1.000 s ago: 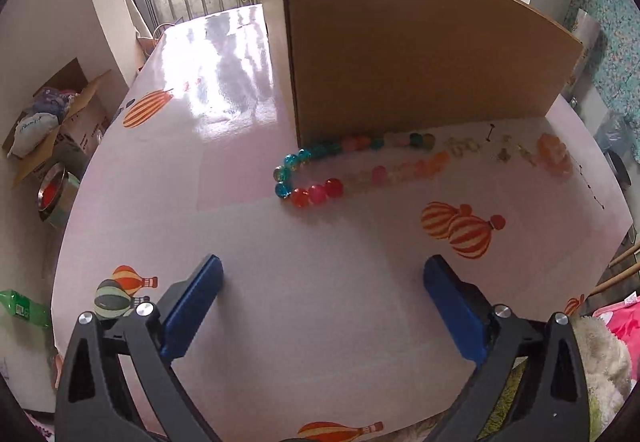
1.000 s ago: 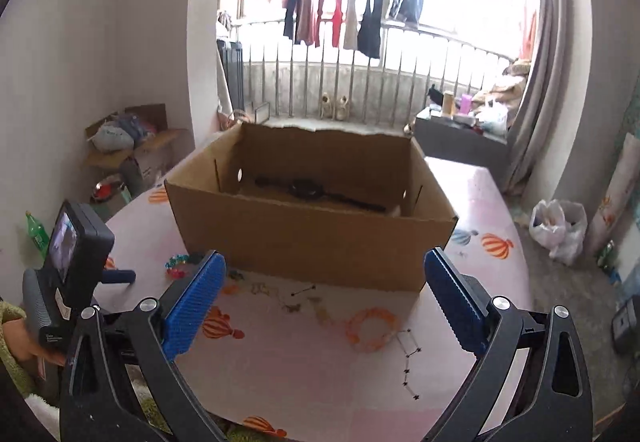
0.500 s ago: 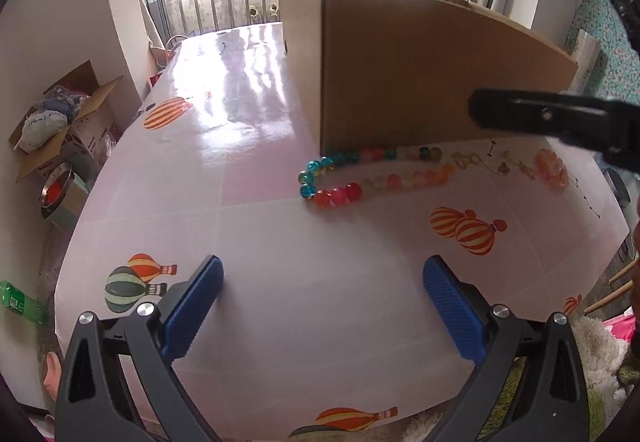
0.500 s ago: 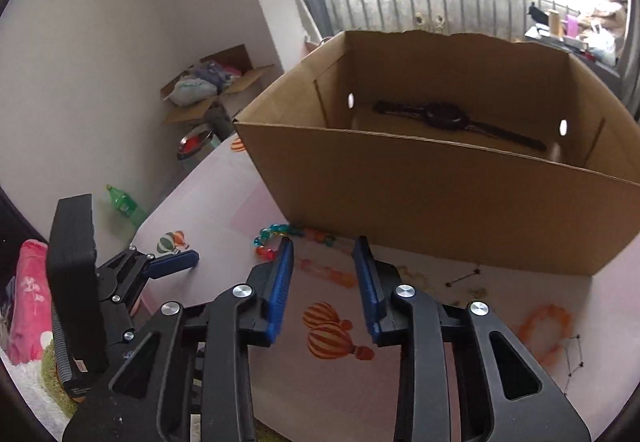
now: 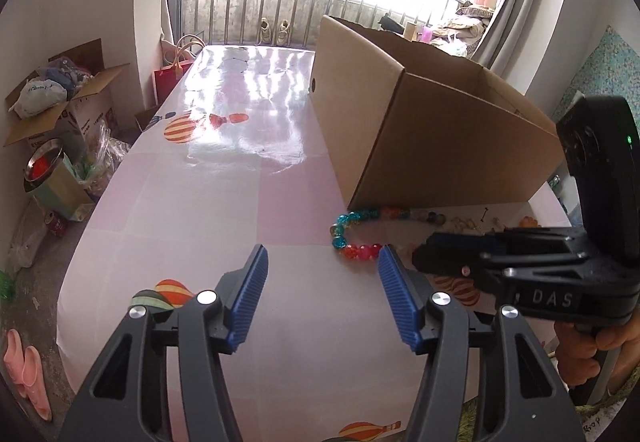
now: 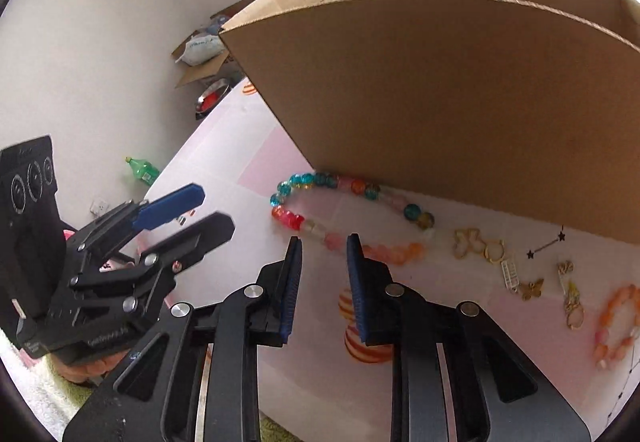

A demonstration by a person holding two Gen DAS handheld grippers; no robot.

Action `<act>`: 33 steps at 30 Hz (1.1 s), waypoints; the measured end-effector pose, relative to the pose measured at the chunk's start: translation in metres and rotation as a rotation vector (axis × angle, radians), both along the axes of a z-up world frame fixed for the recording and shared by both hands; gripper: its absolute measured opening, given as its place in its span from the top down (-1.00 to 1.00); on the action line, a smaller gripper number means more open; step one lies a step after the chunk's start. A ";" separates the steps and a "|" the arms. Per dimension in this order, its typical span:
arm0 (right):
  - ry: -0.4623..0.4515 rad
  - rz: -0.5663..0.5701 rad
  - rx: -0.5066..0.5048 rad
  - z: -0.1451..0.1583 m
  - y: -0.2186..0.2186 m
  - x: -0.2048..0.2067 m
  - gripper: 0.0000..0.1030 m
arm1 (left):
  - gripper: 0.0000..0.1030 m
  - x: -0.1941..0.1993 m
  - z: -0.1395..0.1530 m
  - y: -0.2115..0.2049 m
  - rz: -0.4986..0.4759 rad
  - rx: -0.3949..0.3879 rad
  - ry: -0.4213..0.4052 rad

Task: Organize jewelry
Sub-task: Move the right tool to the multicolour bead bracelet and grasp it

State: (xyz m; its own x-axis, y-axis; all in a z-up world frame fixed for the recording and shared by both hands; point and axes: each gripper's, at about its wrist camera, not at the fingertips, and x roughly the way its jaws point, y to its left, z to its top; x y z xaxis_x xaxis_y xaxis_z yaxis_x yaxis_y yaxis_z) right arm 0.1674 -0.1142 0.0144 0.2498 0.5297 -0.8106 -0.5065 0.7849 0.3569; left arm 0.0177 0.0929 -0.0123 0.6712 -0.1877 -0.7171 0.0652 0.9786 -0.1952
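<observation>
Both grippers have shifted since a second ago: the right gripper (image 6: 322,242), which then looked level across the open cardboard box (image 6: 460,94), now tips down toward the table (image 6: 240,226) with its tips just short of the bead necklace (image 6: 316,228), and the left gripper (image 5: 322,262) has drawn back so that more of the box and the window behind it shows. The right gripper's jaws have just been closing and now stand narrowly apart, with only a slim gap between the blue pads (image 6: 294,274); nothing is pinched between them, and the pale pink beads lie just beyond the tips. The left gripper's jaws have also just been closing and stand about half spread over bare tablecloth, holding nothing. The bead necklace lies in a long loop on the table against the foot of the box's near wall, its teal beads at the left end, red and pink ones next to them, and orange ones further right. To its right, in the right wrist view, small gold charms (image 6: 478,244) and a thin black star chain (image 6: 546,244) lie scattered on the cloth, and an orange bead bracelet (image 6: 616,322) sits near the edge of view. A person's hand (image 5: 592,350) grips the handle of the right gripper at the lower right of the left wrist view.
</observation>
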 end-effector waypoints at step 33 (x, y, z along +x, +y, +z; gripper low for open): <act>-0.089 -0.141 0.019 0.026 -0.047 -0.009 0.46 | 0.13 0.013 -0.021 -0.043 -0.116 0.200 0.105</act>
